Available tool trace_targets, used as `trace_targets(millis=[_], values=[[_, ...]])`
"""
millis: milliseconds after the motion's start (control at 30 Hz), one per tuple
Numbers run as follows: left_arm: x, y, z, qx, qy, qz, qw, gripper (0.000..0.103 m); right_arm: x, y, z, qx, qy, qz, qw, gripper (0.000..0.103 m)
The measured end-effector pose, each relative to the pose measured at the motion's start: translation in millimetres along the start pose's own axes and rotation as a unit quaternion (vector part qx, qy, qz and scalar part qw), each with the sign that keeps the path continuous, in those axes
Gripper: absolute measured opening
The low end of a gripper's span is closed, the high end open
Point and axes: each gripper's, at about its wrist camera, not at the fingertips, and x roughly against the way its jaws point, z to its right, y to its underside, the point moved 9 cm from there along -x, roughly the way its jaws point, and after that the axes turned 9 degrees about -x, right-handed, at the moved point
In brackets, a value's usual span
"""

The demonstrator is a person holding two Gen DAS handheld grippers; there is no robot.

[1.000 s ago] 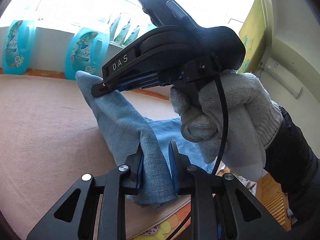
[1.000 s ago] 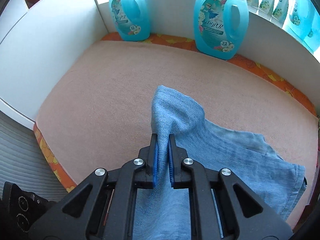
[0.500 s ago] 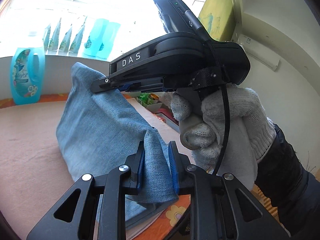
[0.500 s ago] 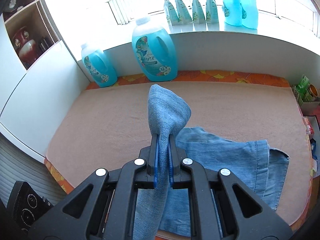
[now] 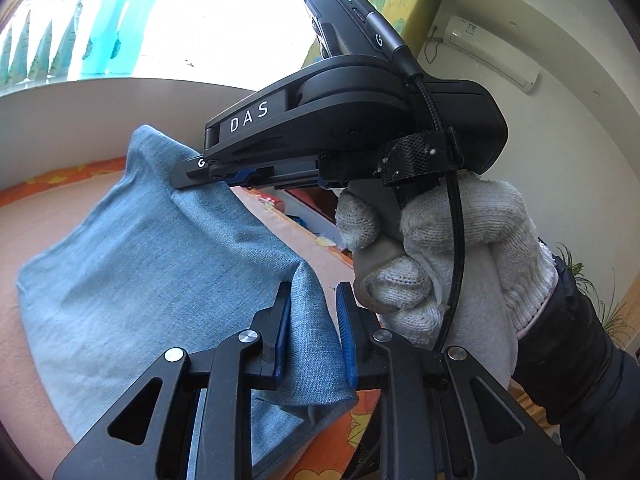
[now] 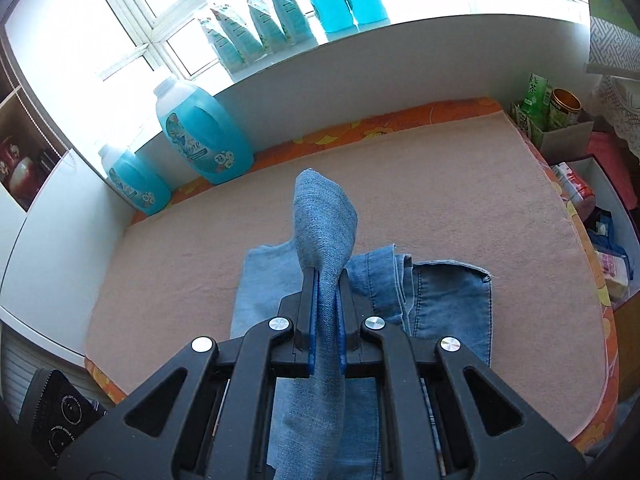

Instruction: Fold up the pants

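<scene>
Light blue denim pants (image 6: 444, 300) lie partly folded on a beige padded surface (image 6: 420, 200). My right gripper (image 6: 325, 280) is shut on a lifted fold of the pants, which sticks up beyond its fingertips. My left gripper (image 5: 314, 300) is shut on another part of the same lifted edge (image 5: 160, 264). The right gripper, held by a white-gloved hand (image 5: 440, 264), shows in the left wrist view just above and ahead of the left one, pinching the cloth's far corner. The denim stretches between both grippers above the surface.
Two blue detergent bottles (image 6: 200, 140) stand along the back wall at the left. Refill pouches (image 6: 256, 28) and bottles line the windowsill. Boxes, tins and clutter (image 6: 560, 120) sit past the right edge. A white cabinet (image 6: 48, 216) borders the left side.
Both grippers have carried the lifted denim edge up and toward the right, over the rest of the pants. The cloth now hangs higher, and the views have swung toward the room's right side.
</scene>
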Motion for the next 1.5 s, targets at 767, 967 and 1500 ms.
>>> trace_targets(millis=[767, 967, 1500], values=[[-84.7, 22.4, 11.2, -0.041, 0.02, -0.091, 0.9948, 0.022, 1.8, 10.7, 115.6, -0.085, -0.018, 0.029, 0.996, 0.011], [-77.4, 23.9, 23.2, -0.047, 0.032, -0.098, 0.9936, 0.03, 19.9, 21.8, 89.3, -0.053, -0.038, 0.041, 0.997, 0.012], [2.4, 49.3, -105.9, 0.014, -0.142, -0.094, 0.9853, 0.035, -77.5, 9.6, 81.4, 0.004, 0.023, 0.003, 1.0, 0.022]])
